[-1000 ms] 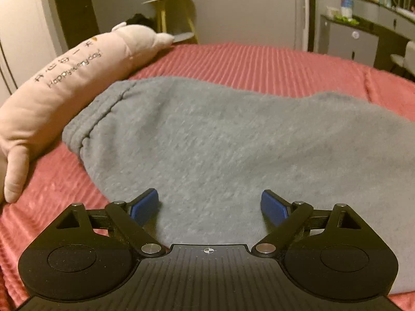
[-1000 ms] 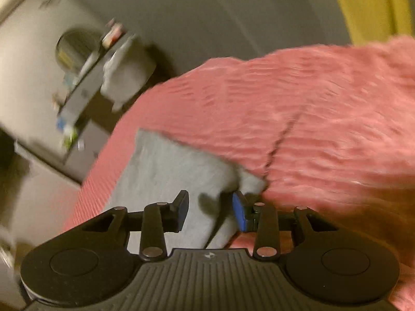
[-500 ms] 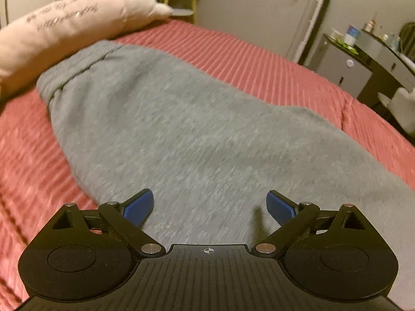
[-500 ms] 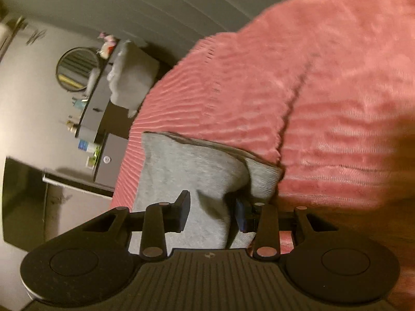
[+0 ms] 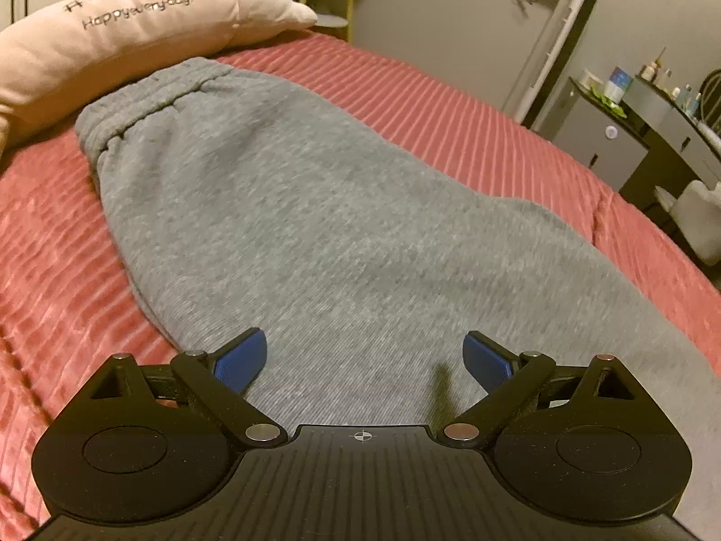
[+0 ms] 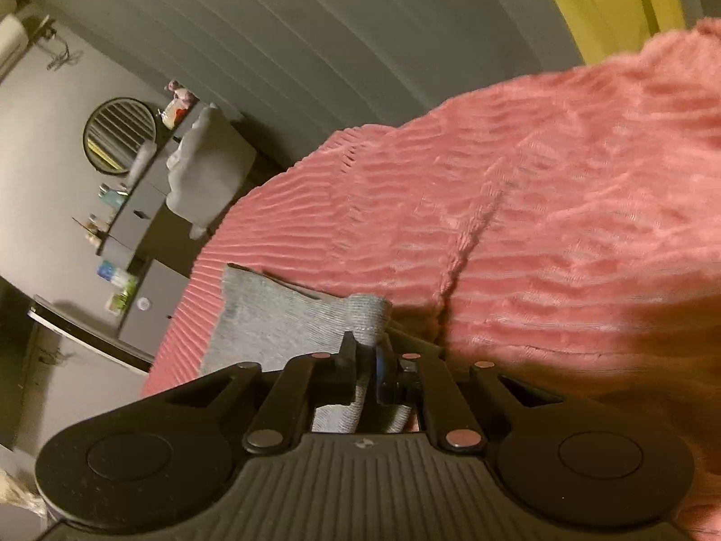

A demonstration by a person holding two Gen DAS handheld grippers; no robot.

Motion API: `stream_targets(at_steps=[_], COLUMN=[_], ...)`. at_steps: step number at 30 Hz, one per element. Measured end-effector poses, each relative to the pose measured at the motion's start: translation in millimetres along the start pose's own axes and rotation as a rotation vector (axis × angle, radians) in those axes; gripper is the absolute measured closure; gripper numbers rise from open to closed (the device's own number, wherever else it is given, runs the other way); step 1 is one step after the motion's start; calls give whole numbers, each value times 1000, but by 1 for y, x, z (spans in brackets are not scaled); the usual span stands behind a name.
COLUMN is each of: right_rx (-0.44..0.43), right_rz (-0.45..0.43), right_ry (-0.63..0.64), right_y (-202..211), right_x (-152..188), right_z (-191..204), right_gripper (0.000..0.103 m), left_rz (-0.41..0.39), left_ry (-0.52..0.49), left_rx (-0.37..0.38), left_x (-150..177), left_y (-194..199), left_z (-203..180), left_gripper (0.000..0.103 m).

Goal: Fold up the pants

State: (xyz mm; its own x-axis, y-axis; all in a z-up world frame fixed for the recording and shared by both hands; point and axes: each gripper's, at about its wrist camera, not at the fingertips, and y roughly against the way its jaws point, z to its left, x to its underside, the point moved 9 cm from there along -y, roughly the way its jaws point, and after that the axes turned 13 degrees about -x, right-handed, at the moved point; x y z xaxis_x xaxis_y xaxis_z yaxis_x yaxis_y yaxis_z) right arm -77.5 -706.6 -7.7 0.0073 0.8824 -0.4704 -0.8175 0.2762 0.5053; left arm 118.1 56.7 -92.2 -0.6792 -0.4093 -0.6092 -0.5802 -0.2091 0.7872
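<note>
While the left gripper hangs tilted down over the broad middle of the grey pants, its blue pads stand spread wide apart with only flat cloth below them and nothing caught between. That gripper sits low over the fabric, nearer the camera-side edge of the garment than its waistband.

Across the bed, the right gripper also points downward, and its jaws have just been closing; they now pinch a bunched fold at the cuffed end of the pants, with grey cloth squeezed between the pads and spilling out beneath them.

Laid out on the pink ribbed bedspread, the pants run lengthwise, the elastic waistband lying at the far end just beside a long pale plush pillow printed with lettering. In the right wrist view the leg end lies near the edge of the bedspread, close to a seam running through the cover.

No container shows on the bed. A grey dresser beyond the bed's far edge carries small bottles, too small to tell apart.
</note>
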Motion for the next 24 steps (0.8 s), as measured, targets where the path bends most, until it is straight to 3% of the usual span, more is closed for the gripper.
stream_targets(at_steps=[4, 8, 10, 11, 12, 14, 17, 20, 24], right_rx=[77, 19, 17, 22, 18, 3, -8, -21, -81], right_rz=[-62, -26, 9, 37, 59, 66, 102, 95, 44], right_ry=[-4, -163, -185, -181, -179, -160, -129, -104, -82], right_y=[14, 15, 9, 5, 1, -4, -13, -13, -3], right_x=[-7, -4, 1, 4, 7, 8, 14, 14, 8], right_z=[-12, -32, -33, -33, -31, -28, -21, -17, -9], right_gripper=[89, 78, 66, 53, 47, 42, 44, 81, 87], left_rz=[4, 6, 8, 8, 7, 8, 8, 8, 10], left_ry=[1, -9, -12, -13, -13, -10, -8, -13, -15], left_rx=[1, -3, -4, -5, -5, -3, -1, -4, -5], left_x=[0, 0, 0, 0, 0, 0, 0, 0, 0], left_y=[-1, -1, -1, -2, -1, -1, -1, -1, -1], left_z=[0, -1, -1, -1, -1, -1, -1, -1, -2], left_gripper=[4, 4, 4, 4, 4, 4, 4, 4, 4])
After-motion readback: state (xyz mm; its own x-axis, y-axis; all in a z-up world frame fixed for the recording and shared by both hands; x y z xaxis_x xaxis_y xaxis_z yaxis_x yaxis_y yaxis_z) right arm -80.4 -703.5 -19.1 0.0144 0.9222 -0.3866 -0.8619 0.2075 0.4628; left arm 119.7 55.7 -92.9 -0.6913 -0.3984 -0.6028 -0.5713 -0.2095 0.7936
